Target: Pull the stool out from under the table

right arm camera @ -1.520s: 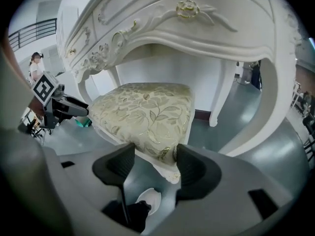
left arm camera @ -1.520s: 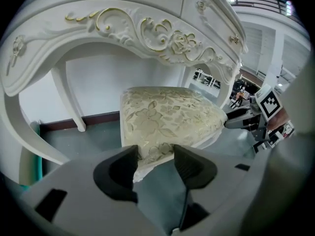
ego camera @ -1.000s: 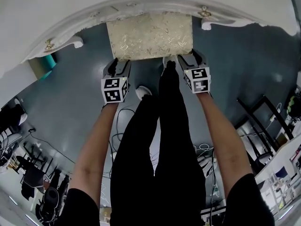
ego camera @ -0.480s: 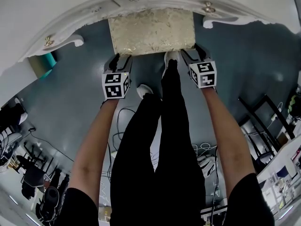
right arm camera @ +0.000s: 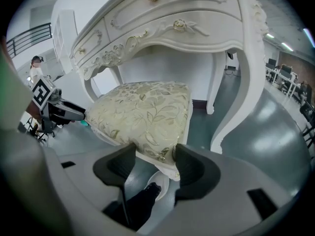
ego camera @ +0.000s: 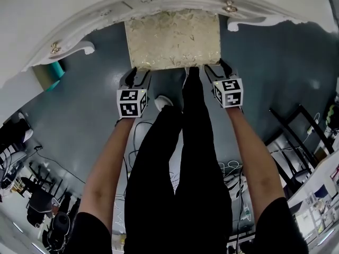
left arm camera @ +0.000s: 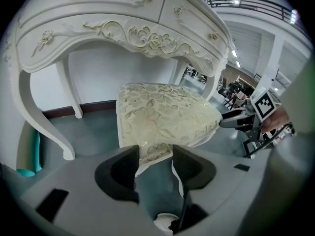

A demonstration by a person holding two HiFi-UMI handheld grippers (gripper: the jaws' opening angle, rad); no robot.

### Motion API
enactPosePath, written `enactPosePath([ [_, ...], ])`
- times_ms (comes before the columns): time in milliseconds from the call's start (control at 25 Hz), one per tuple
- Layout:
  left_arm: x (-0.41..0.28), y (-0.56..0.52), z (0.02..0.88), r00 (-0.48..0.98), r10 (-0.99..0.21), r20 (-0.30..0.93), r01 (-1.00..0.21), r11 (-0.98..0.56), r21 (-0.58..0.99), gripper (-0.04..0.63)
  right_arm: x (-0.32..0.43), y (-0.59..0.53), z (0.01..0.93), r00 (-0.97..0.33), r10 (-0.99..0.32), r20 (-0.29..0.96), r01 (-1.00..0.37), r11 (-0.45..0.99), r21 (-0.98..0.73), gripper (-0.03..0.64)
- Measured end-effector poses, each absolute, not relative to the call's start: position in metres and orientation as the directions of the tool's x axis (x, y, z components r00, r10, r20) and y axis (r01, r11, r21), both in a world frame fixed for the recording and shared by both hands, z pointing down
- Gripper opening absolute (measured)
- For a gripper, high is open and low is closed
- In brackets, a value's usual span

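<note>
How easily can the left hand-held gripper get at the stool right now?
Yes, quite easily, it seems: the left hand-held gripper has its jaws closed on the near corner of the stool. Nothing lies in between, and the table overhangs only the stool's far part.

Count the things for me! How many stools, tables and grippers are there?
stool: 1
table: 1
grippers: 2, the left gripper and the right gripper
Total: 4
</note>
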State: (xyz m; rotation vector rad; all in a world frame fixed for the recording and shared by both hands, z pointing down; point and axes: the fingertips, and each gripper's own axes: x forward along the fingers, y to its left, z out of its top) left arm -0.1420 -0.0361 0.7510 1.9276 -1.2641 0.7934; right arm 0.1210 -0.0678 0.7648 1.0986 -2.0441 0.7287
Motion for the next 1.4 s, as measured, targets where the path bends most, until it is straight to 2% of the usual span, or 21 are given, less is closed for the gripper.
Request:
enactPosePath([
  [720, -0.108, 0.068, 0.752, 0.346, -0.460, 0.818, -0.928, -0.293, 0.228, 0.215, 0.151, 0.027, 0.766, -0.397, -0.407, 0.823, -0.847, 0.507, -0.158, 0.268],
  [1080, -0.096, 0.099, 0.753, 0.321, -0.478, 0.818, -0.938, -0.280, 0.204, 0.215, 0.161, 0.055, 0.768, -0.383, -0.395, 0.835, -0.845, 0.515, -0.144, 0.268],
  [1400, -0.093, 0.123, 0.753, 0.303, -0.485, 0.820, -0.944, -0.269, 0.190, 0.189, 0.162, 0.075, 0.770, -0.385, -0.388, 0.837, -0.838, 0.526, -0.141, 0.267],
])
